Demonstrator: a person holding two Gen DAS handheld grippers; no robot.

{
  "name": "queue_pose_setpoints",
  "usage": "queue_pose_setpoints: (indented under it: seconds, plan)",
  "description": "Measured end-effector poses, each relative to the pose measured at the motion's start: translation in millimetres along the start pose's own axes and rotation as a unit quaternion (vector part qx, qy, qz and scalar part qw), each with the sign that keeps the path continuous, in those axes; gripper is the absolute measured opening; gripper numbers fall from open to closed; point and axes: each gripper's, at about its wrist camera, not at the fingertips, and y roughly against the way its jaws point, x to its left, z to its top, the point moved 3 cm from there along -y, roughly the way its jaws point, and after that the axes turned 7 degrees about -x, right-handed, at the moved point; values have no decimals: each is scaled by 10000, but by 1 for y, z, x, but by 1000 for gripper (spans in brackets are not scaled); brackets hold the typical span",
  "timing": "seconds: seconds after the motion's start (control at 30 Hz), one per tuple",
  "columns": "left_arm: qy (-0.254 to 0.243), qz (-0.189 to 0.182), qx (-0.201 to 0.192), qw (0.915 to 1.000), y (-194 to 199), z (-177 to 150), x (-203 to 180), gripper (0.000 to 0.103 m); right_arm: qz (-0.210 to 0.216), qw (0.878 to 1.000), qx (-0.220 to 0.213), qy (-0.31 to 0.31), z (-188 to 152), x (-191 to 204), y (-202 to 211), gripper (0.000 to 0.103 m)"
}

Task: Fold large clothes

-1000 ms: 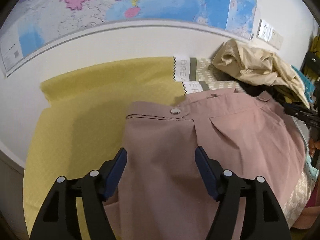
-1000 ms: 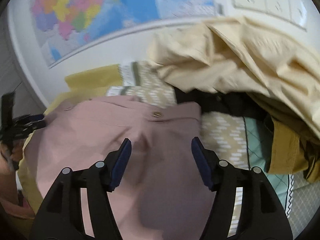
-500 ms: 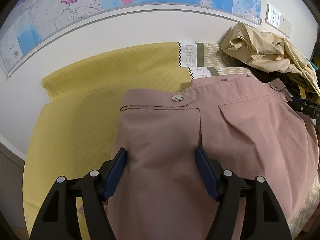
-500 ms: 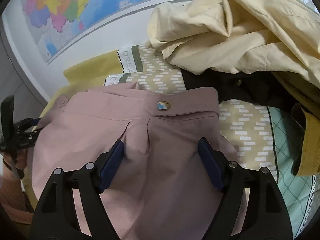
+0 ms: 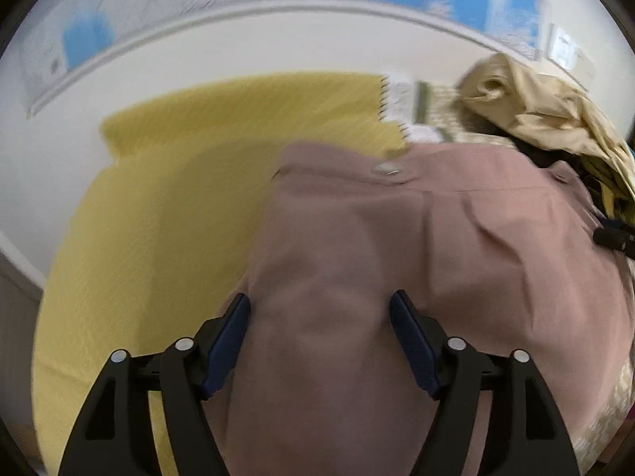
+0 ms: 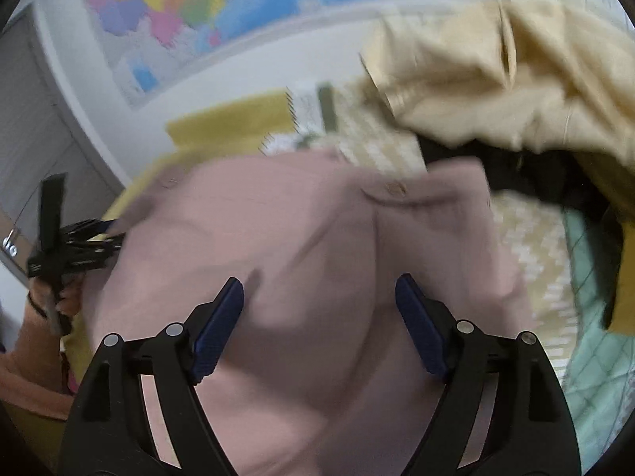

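A dusty-pink garment (image 5: 397,269) with a waistband and a metal button (image 5: 387,168) lies spread on a yellow cloth (image 5: 190,198); it also shows in the right wrist view (image 6: 317,261). My left gripper (image 5: 319,309) is open, its jaws wide apart over the garment's near left part, holding nothing. My right gripper (image 6: 319,297) is open over the garment's near right part, empty. The left gripper also shows at the left edge of the right wrist view (image 6: 71,246). Both views are blurred.
A crumpled beige garment (image 6: 516,79) lies on a pile at the back right, over dark clothing (image 6: 496,166) and a patterned cloth (image 6: 535,261). A wall map (image 6: 198,4) hangs behind. A mint quilted cloth (image 6: 595,377) lies at the right.
Both grippers stay open and have shifted over the pink garment; the garment sits closer in both views, and the views are blurred now by motion.
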Motion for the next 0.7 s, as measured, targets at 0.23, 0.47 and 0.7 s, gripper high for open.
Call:
queue_pose_setpoints:
  seconds: [0.23,0.47,0.7]
  plan:
    - [513,-186,-434,9976,65,-24,19,75,402,9957,-422,-726,-10,-6,61,85]
    - [1040,-946,-312,9896,106,-73,32,76,301,9733,-640,-2183,-78,-60,148,90]
    - [1480,-1544,193,9767,118,-112,30,76,859,9486,-449,-3012,-132,-69,161,94]
